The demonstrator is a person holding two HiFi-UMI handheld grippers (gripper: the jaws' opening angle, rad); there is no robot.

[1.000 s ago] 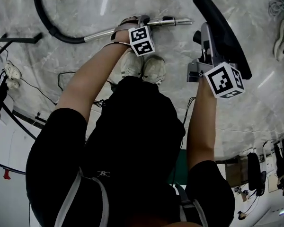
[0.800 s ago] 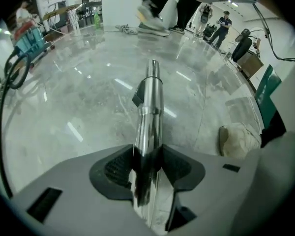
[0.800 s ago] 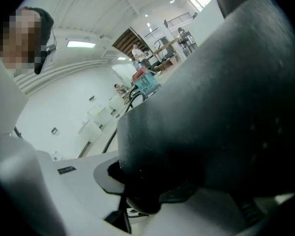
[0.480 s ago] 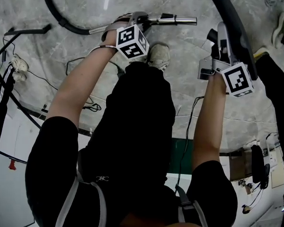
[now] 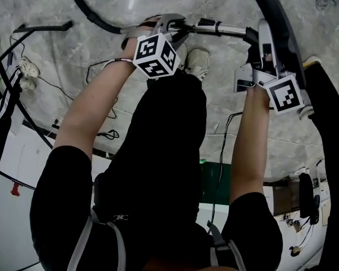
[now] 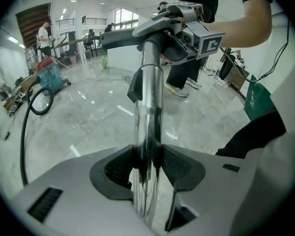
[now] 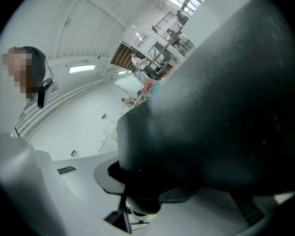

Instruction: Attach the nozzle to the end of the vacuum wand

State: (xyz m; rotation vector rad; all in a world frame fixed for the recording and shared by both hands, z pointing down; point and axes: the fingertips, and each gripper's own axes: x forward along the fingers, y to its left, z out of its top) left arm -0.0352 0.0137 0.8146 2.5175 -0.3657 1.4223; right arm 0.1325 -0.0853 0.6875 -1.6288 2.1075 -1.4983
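In the head view my left gripper [image 5: 169,26] is shut on the chrome vacuum wand [image 5: 214,28], just past the black hose [image 5: 93,13]. Its jaws have just been closing with the wand between them. The left gripper view shows the wand [image 6: 148,102] pinched between the pads [image 6: 119,165]. My right gripper [image 5: 264,52] is shut on the long black nozzle [image 5: 277,27], held up at the right. The nozzle's neck [image 5: 251,36] meets the wand's free end; whether it is seated I cannot tell. The nozzle [image 7: 211,102] fills the right gripper view.
My own shoes [image 5: 199,61] stand on the marble floor below the wand. Thin cables [image 5: 101,66] trail at the left, beside a black frame [image 5: 42,27]. Another person's dark leg [image 5: 327,129] stands close at the right. A teal machine [image 6: 51,75] sits far off.
Both grippers have risen, lifting wand and nozzle off the floor. The gap between the wand's end and the nozzle's neck has closed.
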